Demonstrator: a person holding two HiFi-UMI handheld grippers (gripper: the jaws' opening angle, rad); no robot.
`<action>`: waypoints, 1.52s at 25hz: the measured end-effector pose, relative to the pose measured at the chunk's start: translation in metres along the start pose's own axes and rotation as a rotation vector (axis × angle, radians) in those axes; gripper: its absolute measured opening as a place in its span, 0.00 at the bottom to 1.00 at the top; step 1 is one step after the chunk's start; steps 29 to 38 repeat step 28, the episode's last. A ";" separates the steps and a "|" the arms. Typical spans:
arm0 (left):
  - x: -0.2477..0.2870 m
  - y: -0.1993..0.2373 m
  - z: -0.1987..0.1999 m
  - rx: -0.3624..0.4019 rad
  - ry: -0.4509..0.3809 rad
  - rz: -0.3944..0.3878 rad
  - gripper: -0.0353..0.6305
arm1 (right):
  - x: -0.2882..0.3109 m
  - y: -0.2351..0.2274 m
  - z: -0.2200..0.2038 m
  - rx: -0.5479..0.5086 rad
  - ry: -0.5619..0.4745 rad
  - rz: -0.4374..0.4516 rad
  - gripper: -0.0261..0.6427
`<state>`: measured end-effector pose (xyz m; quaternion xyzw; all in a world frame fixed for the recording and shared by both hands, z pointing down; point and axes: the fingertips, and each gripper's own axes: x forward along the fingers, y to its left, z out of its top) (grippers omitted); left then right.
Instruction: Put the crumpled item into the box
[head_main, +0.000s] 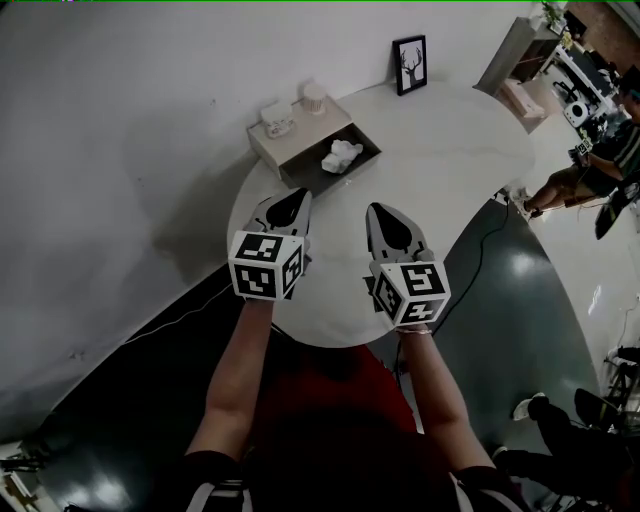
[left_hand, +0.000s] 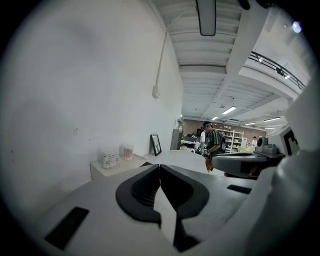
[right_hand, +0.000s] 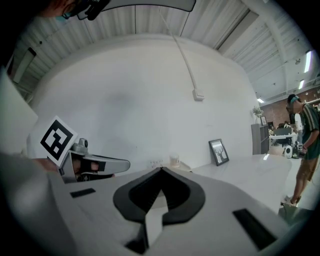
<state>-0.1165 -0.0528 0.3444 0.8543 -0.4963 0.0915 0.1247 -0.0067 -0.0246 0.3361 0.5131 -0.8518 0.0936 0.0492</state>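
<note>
While the crumpled item (head_main: 342, 155) lies in the box (head_main: 264, 151) at the bench's (head_main: 450, 150) far edge, left gripper (head_main: 298, 197) and right gripper (head_main: 378, 212) hover, fingers closed and empty; likely only withdrawal remains.

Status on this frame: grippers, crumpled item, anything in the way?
Left gripper shut, empty; right gripper shut, empty. Crumpled item already in the box, open section. Nothing between grippers and box.

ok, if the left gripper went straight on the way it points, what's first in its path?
Probably the box, its open dark end just ahead of the shut left gripper. The crumpled item inside lies slightly right of that line. Height is unclear, so it might clear the rim instead.
</note>
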 end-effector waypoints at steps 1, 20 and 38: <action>-0.004 -0.002 0.000 -0.004 -0.005 0.001 0.09 | -0.003 0.001 0.002 0.005 -0.005 0.000 0.06; -0.052 -0.047 -0.001 -0.020 -0.073 0.096 0.09 | -0.061 -0.004 0.013 0.021 -0.072 0.036 0.06; -0.076 -0.077 -0.010 -0.012 -0.077 0.122 0.09 | -0.094 0.001 0.009 0.030 -0.075 0.056 0.06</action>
